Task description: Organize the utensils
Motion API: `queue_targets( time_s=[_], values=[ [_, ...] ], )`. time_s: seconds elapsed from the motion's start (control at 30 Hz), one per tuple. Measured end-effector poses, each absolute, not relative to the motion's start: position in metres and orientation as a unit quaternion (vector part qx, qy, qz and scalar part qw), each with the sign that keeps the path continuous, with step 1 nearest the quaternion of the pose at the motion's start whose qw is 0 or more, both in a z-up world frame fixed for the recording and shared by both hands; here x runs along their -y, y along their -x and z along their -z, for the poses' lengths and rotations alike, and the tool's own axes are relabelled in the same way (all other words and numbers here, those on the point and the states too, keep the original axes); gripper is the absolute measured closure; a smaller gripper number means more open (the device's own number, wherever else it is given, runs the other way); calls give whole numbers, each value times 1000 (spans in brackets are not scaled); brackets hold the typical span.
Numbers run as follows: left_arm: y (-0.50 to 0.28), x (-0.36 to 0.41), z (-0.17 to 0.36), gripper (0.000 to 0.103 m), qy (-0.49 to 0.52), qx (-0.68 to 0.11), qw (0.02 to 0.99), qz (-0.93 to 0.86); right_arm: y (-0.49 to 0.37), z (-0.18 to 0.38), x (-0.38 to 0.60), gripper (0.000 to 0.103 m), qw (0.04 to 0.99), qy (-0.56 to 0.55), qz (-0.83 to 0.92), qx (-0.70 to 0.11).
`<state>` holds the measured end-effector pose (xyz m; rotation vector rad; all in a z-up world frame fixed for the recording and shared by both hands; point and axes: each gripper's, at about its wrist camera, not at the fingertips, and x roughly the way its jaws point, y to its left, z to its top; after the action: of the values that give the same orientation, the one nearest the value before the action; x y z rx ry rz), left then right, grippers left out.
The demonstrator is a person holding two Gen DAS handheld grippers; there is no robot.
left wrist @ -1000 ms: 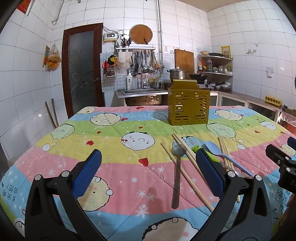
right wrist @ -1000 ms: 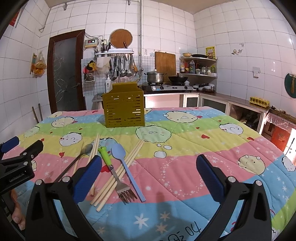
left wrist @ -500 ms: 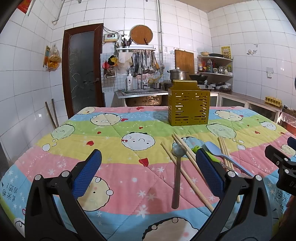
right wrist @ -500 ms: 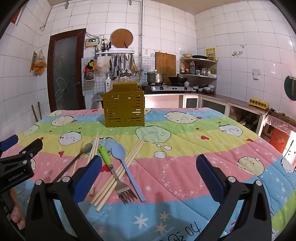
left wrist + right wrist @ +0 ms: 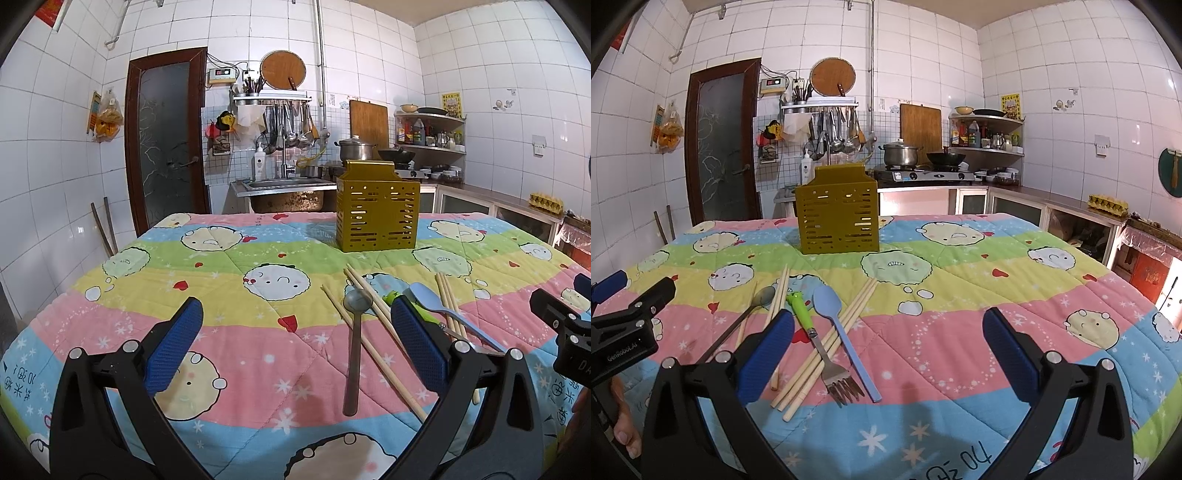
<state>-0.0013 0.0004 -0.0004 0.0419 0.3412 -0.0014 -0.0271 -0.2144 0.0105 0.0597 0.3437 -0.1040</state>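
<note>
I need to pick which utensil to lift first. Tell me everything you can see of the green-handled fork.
The green-handled fork lies flat on the quilt, handle toward the yellow holder, tines toward the camera. The handle looks like bright green plastic with a moulded figure at its far end; neck and four tines look like metal. It rests across the wooden chopsticks, close beside the blue spoon on its right. No tool touches it. From the left wrist view it is mostly hidden.
</note>
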Motion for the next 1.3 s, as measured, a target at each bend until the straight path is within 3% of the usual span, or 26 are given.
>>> queue_targets(
  time_s=[0.83, 1.3],
  values=[
    [-3, 3, 3, 5, -19, -180, 983, 7, 26, -9, 217, 4, 983, -35, 45, -174],
    [-20, 4, 5, 5, -20, -230, 973, 28, 7, -4, 226, 4, 970, -60, 40, -232]
  ],
)
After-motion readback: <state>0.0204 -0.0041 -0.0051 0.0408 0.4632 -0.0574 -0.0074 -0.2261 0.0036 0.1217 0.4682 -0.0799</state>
